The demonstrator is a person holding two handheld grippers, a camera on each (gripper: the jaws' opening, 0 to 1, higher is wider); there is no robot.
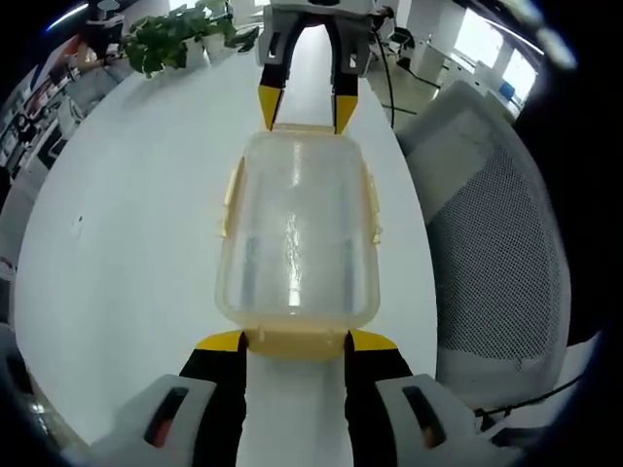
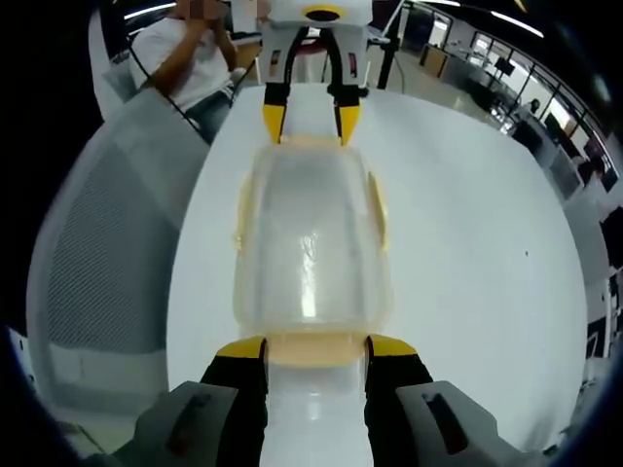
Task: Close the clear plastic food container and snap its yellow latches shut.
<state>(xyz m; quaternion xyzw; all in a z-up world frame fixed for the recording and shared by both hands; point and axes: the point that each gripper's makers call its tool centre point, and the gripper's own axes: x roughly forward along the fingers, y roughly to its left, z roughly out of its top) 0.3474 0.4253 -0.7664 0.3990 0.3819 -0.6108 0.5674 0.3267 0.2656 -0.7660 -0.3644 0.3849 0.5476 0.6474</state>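
A: Where do we find the container [image 1: 297, 233]?

B: Lid on, flat on the white table [image 1: 127, 253], between both grippers.

A: Jaw state?

B: We see the left gripper [image 1: 296, 341] and right gripper [image 2: 315, 347] spread wide, each straddling an end latch.

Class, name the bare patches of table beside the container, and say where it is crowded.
Bare white table lies between the container and the plant. Crowded: both container ends, at left gripper and right gripper; the chair borders the other side.
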